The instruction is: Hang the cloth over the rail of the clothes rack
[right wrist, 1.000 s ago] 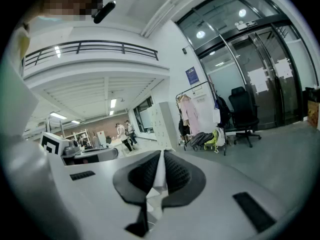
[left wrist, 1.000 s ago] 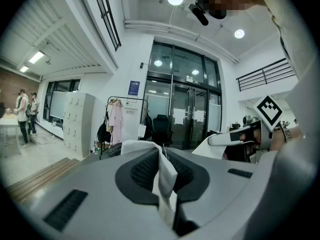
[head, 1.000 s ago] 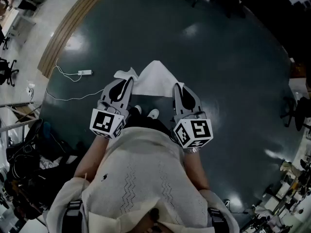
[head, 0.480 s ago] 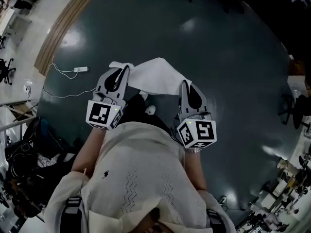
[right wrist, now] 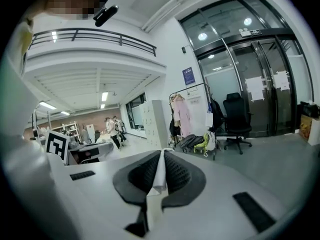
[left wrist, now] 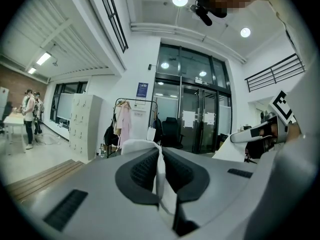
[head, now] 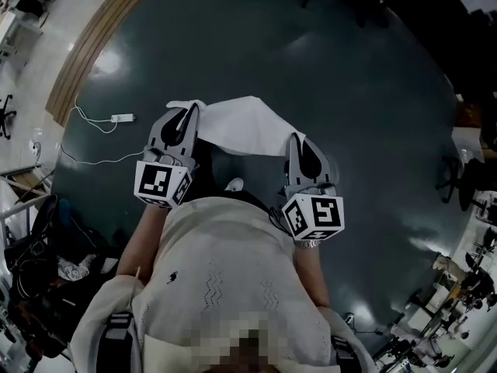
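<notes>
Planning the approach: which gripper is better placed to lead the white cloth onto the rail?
Left, marginally. Both the left gripper and right gripper are shut on the white fabric cloth, but the left reaches farther ahead, toward the black metal clothes rack.

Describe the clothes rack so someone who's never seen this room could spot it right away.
Find the tall glass doors. Left of them, past the black office chair, stands the clothes rack, a thin dark frame against the white wall. Unlike the white lockers beside it, it has a pale pink garment hanging on it.
</notes>
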`<state>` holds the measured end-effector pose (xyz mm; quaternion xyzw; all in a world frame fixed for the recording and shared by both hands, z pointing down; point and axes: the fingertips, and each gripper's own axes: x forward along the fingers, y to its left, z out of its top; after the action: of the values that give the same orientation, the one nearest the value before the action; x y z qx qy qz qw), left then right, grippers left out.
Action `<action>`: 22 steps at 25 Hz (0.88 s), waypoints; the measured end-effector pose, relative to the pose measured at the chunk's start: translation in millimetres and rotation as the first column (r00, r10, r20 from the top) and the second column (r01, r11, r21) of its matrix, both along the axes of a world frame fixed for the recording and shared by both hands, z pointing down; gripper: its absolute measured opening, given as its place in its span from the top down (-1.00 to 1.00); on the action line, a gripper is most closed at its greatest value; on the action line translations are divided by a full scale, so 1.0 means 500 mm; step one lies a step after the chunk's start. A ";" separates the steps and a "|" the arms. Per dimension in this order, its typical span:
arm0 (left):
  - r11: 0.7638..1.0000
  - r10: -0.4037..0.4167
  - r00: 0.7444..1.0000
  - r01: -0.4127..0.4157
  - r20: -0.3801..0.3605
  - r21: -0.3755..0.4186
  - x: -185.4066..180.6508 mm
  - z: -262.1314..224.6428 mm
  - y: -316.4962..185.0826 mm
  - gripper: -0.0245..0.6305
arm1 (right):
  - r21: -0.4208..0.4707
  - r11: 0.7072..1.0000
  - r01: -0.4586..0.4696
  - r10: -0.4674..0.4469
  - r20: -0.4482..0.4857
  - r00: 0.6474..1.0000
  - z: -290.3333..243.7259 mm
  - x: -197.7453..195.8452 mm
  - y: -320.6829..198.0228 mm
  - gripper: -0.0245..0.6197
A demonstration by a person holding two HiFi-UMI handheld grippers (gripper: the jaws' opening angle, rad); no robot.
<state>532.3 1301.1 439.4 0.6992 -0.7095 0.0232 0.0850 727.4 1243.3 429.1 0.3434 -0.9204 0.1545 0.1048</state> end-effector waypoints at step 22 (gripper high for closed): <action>0.999 0.034 0.999 -0.034 0.012 -0.021 -0.726 -0.015 -0.353 0.86 | -0.033 0.999 -0.011 0.009 -0.045 0.999 -0.003 -0.736 -0.371 0.86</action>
<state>169.5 1124.7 431.9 0.7100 -0.6979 0.0364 0.0873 359.5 1058.0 427.7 0.3496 -0.9135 0.1624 0.1302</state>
